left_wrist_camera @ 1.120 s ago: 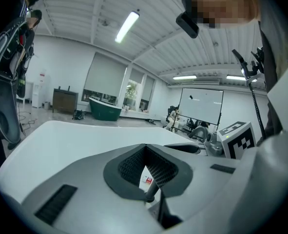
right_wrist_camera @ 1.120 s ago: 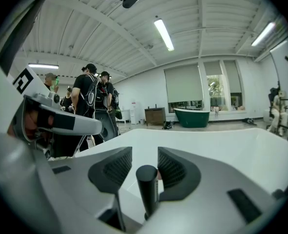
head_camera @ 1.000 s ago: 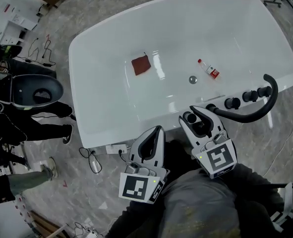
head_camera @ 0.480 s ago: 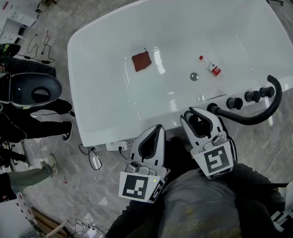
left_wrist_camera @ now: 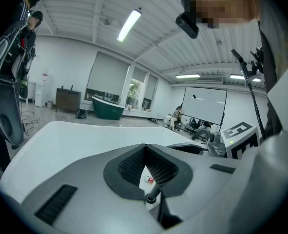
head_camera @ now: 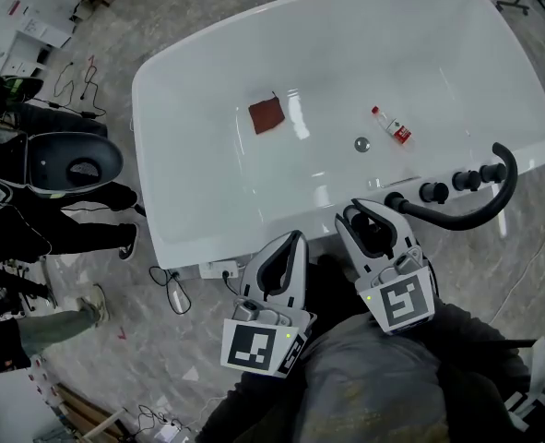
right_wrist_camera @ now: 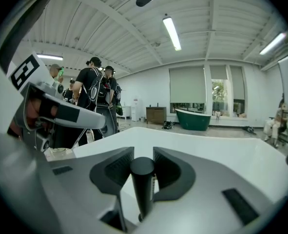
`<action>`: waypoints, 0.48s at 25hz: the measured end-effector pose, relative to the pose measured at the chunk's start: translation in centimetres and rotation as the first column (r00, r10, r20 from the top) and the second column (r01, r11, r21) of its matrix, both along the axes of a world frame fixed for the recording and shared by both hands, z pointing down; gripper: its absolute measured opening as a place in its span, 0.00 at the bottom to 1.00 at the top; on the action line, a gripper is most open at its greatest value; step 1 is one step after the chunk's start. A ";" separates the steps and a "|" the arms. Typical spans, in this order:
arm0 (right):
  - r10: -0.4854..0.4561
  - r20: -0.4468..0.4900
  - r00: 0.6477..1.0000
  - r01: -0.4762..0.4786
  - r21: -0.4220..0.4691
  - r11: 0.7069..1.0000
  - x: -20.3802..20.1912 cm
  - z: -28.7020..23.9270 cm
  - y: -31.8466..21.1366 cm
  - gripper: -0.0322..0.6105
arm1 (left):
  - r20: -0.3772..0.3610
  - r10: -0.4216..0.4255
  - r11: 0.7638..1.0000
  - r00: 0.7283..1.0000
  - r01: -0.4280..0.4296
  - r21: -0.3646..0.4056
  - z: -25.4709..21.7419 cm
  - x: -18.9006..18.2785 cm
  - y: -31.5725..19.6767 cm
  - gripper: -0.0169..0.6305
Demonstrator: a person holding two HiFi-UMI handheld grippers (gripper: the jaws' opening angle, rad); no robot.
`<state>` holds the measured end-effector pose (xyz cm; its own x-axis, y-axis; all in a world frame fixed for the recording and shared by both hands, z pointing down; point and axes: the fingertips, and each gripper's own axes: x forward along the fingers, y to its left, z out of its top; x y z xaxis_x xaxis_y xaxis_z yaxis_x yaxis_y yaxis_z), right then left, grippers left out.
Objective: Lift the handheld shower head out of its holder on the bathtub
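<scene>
The white bathtub (head_camera: 198, 201) lies below me in the head view. The black handheld shower head (head_camera: 372, 233) stands in its holder on the near rim, and its black hose (head_camera: 466, 218) curves off to the right. My right gripper (head_camera: 360, 218) has just been closing, with the shower head's round handle (right_wrist_camera: 143, 179) upright between its pads, which now press on it. My left gripper (head_camera: 286, 252) hangs just off the tub's near rim, shut and holding nothing. In the left gripper view its pads (left_wrist_camera: 129, 167) meet at the tips.
Three black knobs (head_camera: 466, 180) sit on the rim right of the holder. In the tub lie a red cloth (head_camera: 265, 115), a small bottle (head_camera: 392, 127) and the drain (head_camera: 361, 143). People (head_camera: 32, 233) and a dark seat (head_camera: 74, 164) are at the left; a power strip (head_camera: 219, 270) lies on the floor.
The right gripper's jaws have drawn in around the shower head's handle, and the gripper has rolled slightly. The left gripper has stayed where it was.
</scene>
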<state>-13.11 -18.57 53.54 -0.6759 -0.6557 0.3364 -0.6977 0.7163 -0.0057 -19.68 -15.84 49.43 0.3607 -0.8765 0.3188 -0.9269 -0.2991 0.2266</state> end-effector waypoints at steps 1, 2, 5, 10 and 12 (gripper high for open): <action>0.003 -0.001 1.000 -0.003 -0.001 1.000 0.1 -0.4 0.0 0.25 | -0.001 0.000 1.000 1.000 0.000 0.001 -0.4 0.0 0.0 0.03; 0.004 -0.002 1.000 -0.004 -0.001 1.000 0.1 -0.8 0.0 0.25 | -0.001 0.000 1.000 1.000 0.000 0.002 -0.8 -0.1 0.0 0.03; 0.006 -0.001 1.000 -0.006 0.009 1.000 0.0 -2.9 0.1 0.25 | -0.002 -0.001 1.000 1.000 0.001 0.002 -2.6 -0.4 0.2 0.03; 0.024 0.007 1.000 -0.024 0.015 1.000 -0.2 -6.9 0.4 0.25 | -0.008 0.010 1.000 1.000 -0.010 0.010 -6.2 -0.6 0.4 0.03; 0.028 0.008 1.000 -0.028 0.022 0.999 -0.2 -8.3 0.5 0.25 | -0.009 0.015 1.000 1.000 -0.015 0.014 -7.4 -0.6 0.5 0.03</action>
